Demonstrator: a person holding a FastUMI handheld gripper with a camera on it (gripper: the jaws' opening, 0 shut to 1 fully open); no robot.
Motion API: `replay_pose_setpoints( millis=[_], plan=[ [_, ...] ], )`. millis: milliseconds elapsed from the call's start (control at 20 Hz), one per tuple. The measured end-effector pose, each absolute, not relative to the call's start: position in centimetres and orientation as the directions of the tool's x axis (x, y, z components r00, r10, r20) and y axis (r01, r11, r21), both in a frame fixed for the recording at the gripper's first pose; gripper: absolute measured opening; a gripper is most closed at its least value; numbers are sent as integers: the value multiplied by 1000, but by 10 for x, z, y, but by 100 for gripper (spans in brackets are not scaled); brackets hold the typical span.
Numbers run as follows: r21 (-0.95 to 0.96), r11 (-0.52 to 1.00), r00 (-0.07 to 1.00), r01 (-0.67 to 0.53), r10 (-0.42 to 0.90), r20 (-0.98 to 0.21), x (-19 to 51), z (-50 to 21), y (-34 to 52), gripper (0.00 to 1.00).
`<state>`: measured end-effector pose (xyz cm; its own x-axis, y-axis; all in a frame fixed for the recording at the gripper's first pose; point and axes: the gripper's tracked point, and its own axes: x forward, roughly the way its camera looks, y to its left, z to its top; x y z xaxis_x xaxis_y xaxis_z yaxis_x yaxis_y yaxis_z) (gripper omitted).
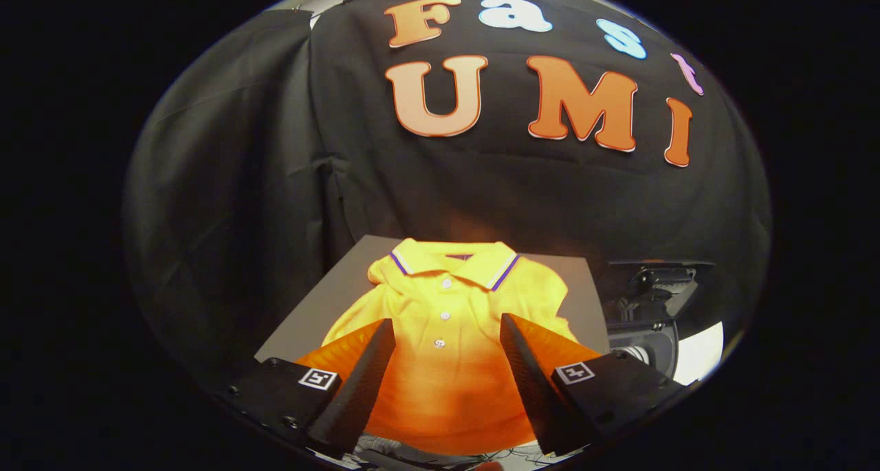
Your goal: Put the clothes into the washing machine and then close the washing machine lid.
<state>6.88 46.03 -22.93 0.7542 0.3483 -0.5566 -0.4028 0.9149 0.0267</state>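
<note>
A yellow polo shirt [447, 333] with a purple-striped collar and white buttons lies flat on a grey board [323, 292]. My gripper [447, 326] hovers over the shirt's chest, open, its two black fingers [368, 368] spread wide on either side of the button placket. Nothing is held between them. Whether the fingers touch the cloth I cannot tell. To the right of the board stands a dark machine [653, 299] with a raised black lid and a round white opening below it.
Black cloth walls close in behind the board and on the left. The dark machine [653, 299] sits close beside the board's right edge. Some cables and pale cloth [440, 450] show just under the shirt's near hem.
</note>
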Motion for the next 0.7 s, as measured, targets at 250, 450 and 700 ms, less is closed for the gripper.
replay_pose_setpoints(
  millis=[250, 450, 700],
  plan=[
    [3, 930, 732, -367, 290, -616, 81, -262, 465, 99],
    [17, 938, 726, -346, 279, -629, 86, -269, 468, 100],
    [28, 928, 710, -372, 303, -635, 87, -274, 470, 100]
  ],
)
